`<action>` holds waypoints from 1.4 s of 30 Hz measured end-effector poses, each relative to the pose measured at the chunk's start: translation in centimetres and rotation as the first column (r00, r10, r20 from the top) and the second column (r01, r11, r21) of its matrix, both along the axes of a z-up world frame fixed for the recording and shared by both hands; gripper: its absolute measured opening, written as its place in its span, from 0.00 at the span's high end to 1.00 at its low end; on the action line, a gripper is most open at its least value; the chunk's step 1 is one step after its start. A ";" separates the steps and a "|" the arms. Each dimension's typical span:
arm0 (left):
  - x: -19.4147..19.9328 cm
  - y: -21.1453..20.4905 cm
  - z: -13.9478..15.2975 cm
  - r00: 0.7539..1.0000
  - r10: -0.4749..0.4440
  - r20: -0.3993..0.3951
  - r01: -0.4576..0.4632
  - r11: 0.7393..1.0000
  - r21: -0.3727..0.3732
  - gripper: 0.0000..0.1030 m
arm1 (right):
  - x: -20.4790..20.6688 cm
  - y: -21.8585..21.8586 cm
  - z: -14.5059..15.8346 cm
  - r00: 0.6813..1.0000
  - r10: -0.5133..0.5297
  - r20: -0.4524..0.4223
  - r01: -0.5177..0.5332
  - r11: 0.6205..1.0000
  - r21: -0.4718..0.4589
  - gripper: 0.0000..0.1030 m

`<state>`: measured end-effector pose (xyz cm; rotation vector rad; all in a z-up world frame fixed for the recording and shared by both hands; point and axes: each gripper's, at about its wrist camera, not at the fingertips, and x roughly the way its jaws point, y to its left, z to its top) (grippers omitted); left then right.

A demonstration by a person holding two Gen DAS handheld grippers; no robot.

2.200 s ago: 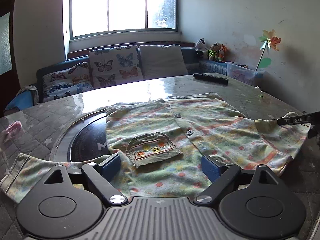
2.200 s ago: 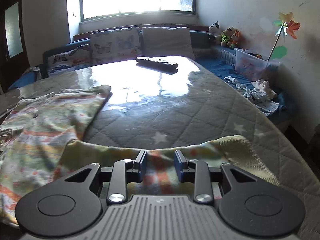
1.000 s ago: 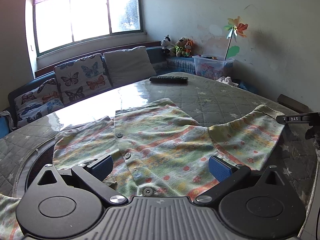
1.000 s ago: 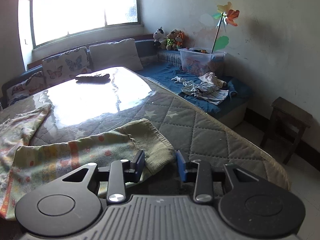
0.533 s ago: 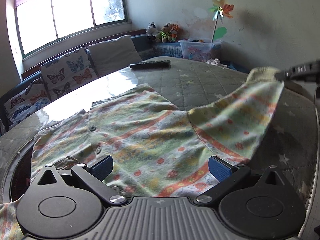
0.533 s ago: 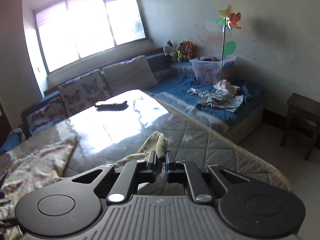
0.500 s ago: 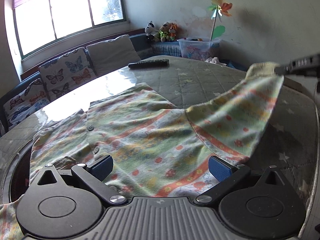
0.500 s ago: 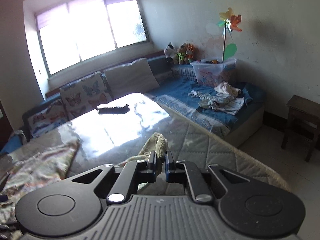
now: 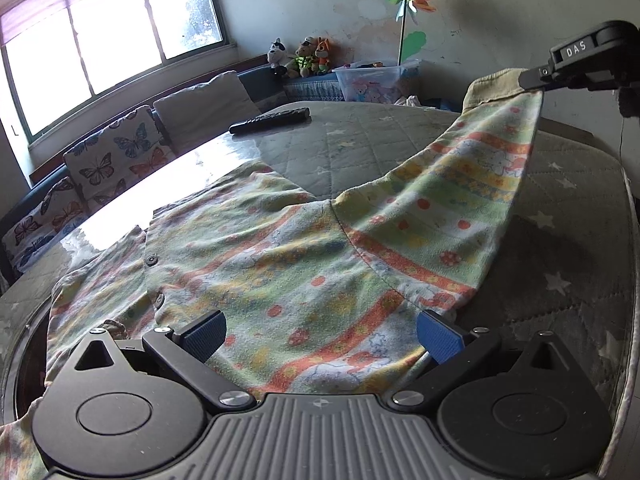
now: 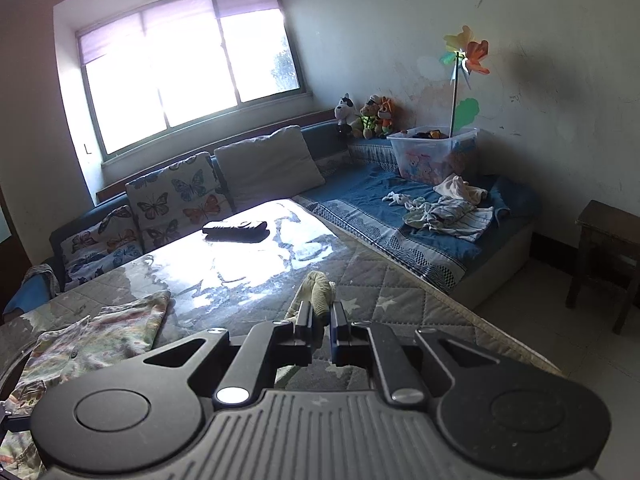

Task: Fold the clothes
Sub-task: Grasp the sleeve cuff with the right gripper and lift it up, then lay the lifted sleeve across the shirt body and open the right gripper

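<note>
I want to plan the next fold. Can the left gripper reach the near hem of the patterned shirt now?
Probably yes. The left gripper is open, jaws wide, directly over the near hem of the green and orange patterned shirt; nothing lies between. The right gripper holds the sleeve cuff up.

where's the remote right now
The remote lies on the table's far glossy part, toward the cushions, well beyond the shirt; it's upper centre in the left wrist view.

Black left gripper point(image 9: 320, 334) with blue-padded fingers point(image 9: 438, 336), silver screws, ribbed grey housing; "DAS"-marked right gripper point(image 10: 320, 318).
</note>
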<state>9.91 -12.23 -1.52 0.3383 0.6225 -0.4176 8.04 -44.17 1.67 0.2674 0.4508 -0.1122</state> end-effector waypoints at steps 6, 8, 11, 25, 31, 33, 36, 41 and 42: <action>-0.4 1.3 1.1 0.999 0.030 0.027 -0.029 0.999 -0.043 0.00 | -0.3 2.8 3.3 0.996 0.073 0.057 -0.070 0.996 -0.055 0.93; -0.6 2.6 1.7 0.997 0.061 0.041 -0.058 0.996 -0.070 0.00 | -0.3 4.4 4.6 0.990 0.114 0.084 -0.108 0.991 -0.074 0.93; -0.9 4.9 2.3 0.991 0.122 0.051 -0.117 0.988 -0.100 0.00 | -0.1 7.5 6.4 0.975 0.188 0.120 -0.175 0.979 -0.107 0.93; -3.4 14.6 1.5 0.937 0.349 0.015 -0.341 0.924 -0.172 0.00 | 2.0 26.6 6.7 0.811 0.579 0.084 -0.550 0.804 -0.226 0.93; -4.0 16.3 0.9 0.922 0.388 -0.007 -0.383 0.906 -0.183 0.00 | 2.1 31.9 3.7 0.736 0.677 -0.014 -0.666 0.721 -0.188 0.88; -4.1 16.5 0.7 0.920 0.393 -0.012 -0.388 0.903 -0.183 0.00 | 1.5 32.2 3.4 0.716 0.698 -0.020 -0.689 0.701 -0.186 0.84; -4.4 16.7 0.6 0.917 0.399 -0.013 -0.395 0.901 -0.181 0.00 | 0.4 30.9 3.2 0.721 0.692 -0.035 -0.683 0.701 -0.205 0.84; -4.6 17.0 0.9 0.912 0.411 -0.015 -0.406 0.894 -0.191 0.00 | 0.6 25.8 0.6 0.783 0.607 -0.132 -0.621 0.761 -0.186 0.84; -4.6 17.0 0.9 0.911 0.411 -0.015 -0.406 0.893 -0.192 0.00 | 0.7 24.3 -0.5 0.800 0.577 -0.166 -0.599 0.783 -0.166 0.84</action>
